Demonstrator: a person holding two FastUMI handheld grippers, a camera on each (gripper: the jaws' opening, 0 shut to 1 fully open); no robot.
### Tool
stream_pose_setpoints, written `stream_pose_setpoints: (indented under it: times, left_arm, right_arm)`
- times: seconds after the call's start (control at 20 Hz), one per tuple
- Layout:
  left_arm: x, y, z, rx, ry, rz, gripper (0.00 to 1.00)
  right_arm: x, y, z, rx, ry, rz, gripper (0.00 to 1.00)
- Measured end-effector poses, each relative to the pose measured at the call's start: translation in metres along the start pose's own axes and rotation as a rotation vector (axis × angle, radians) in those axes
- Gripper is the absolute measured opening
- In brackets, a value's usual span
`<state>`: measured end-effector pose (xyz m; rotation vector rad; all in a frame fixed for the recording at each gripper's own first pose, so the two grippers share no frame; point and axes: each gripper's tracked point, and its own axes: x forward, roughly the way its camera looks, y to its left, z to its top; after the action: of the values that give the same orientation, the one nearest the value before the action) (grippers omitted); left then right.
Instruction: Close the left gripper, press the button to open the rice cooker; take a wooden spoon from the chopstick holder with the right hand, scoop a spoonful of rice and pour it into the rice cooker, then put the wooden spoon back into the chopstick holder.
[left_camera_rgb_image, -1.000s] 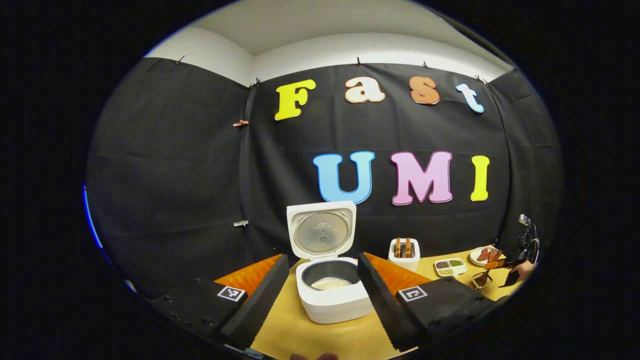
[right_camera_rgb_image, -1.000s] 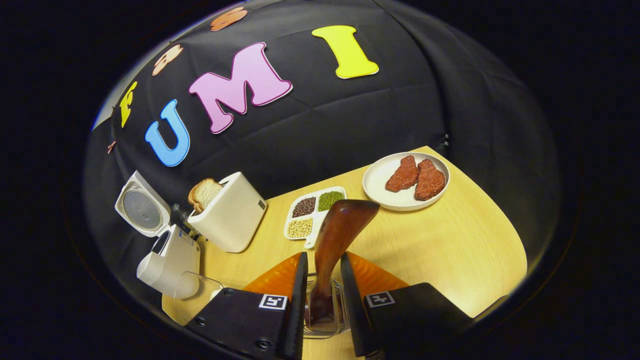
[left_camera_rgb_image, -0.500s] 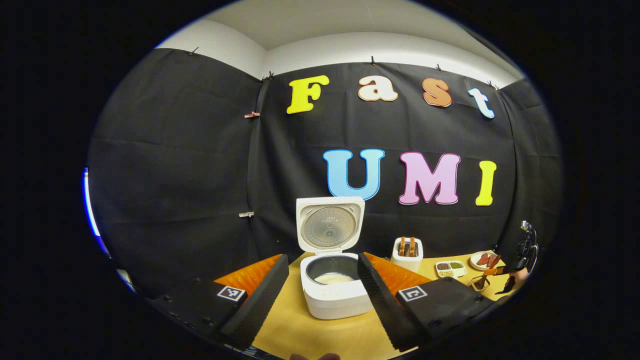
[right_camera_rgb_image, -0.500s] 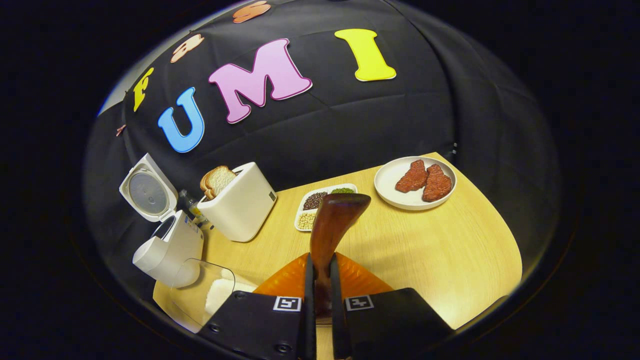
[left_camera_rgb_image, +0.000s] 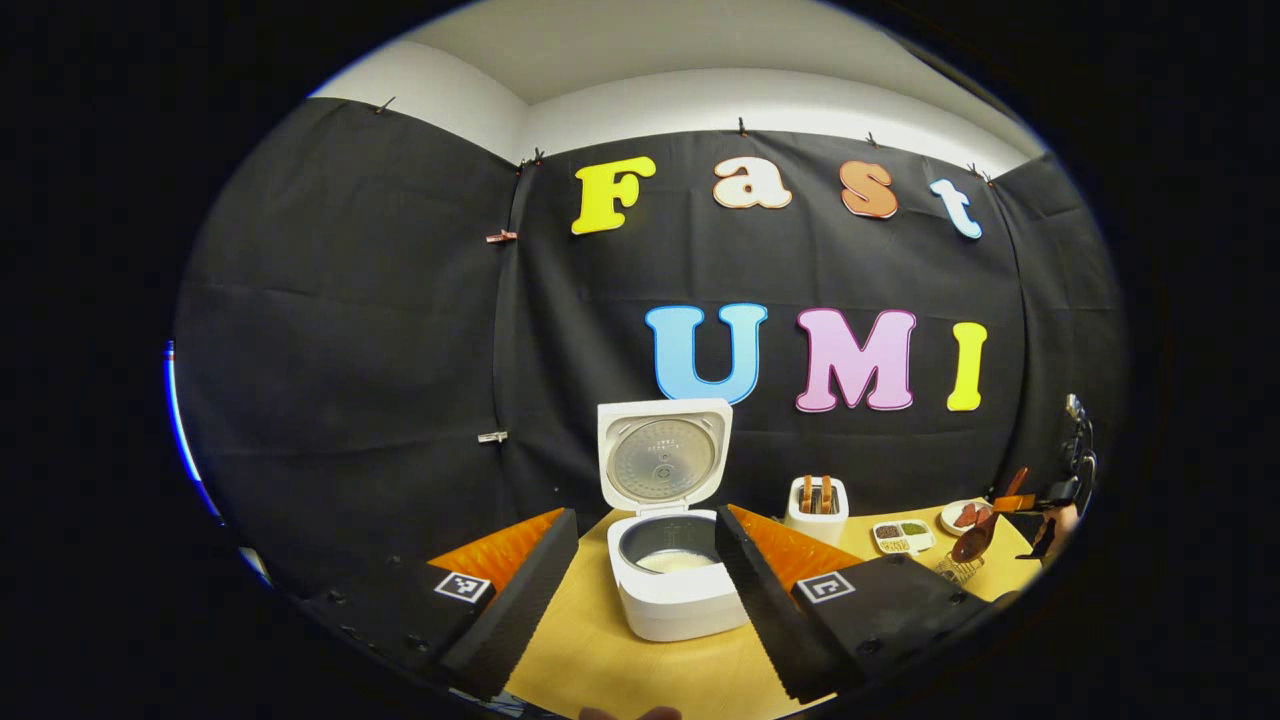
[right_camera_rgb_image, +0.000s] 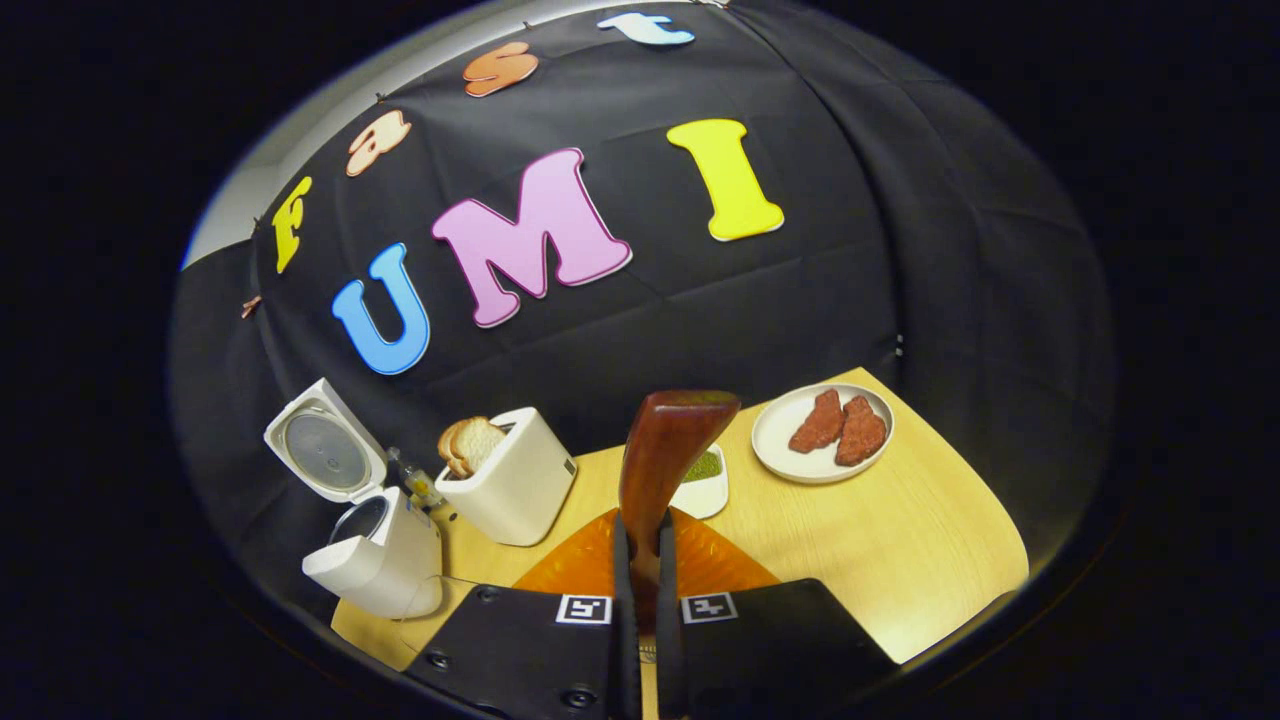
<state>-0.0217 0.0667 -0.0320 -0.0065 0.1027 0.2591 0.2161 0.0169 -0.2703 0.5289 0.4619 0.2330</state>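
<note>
Wooden and dark, the spoon (right_camera_rgb_image: 668, 455) stands up between the fingers of the right gripper (right_camera_rgb_image: 640, 610), which are pinched narrow on its handle with the broad end pointing away toward the wall. In the left gripper view the same spoon (left_camera_rgb_image: 980, 535) hangs bowl-down above the chopstick holder (left_camera_rgb_image: 957, 568) at the far right of the table (left_camera_rgb_image: 600, 660), so it looks lifted clear or nearly so, and the scooping has not yet begun. The left gripper (left_camera_rgb_image: 645, 590) is held wide apart, gripping nothing, with the rice cooker (left_camera_rgb_image: 675, 590) framed between its fingers; the lid (left_camera_rgb_image: 663, 455) stands upright and something pale lies in the pot. A toaster (right_camera_rgb_image: 510, 475) with bread sits beside the cooker, then a divided dish of beans (right_camera_rgb_image: 705, 480) and a plate (right_camera_rgb_image: 790, 450) with two pieces of meat. The spoon should be light and stiff, and its smooth polished surface could slip or swivel under a load of rice, so a firm hold on the narrow part of the handle, well back from the bowl, seems wisest. Where the loose rice to be scooped sits I cannot tell from these views.
</note>
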Motion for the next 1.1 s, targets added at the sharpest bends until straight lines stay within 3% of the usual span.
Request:
stream_pose_setpoints:
  times: [0.2, 0.45, 0.8, 1.1]
  left_arm:
    - [0.004, 0.009, -0.001, 0.004, -0.003, -0.032, 0.95]
    - [0.009, 0.018, -0.003, 0.030, -0.012, -0.085, 0.95]
    - [0.018, 0.031, -0.012, 0.001, -0.007, -0.150, 0.95]
    - [0.024, 0.047, -0.025, -0.012, 0.010, -0.161, 0.96]
  right_arm:
    - [-0.015, 0.059, 0.002, -0.066, -0.019, 0.073, 0.11]
    - [-0.017, 0.130, -0.041, -0.215, 0.021, 0.126, 0.11]
    - [0.009, 0.152, -0.124, -0.530, 0.131, 0.023, 0.11]
    - [0.029, 0.138, -0.169, -0.649, 0.205, -0.097, 0.11]
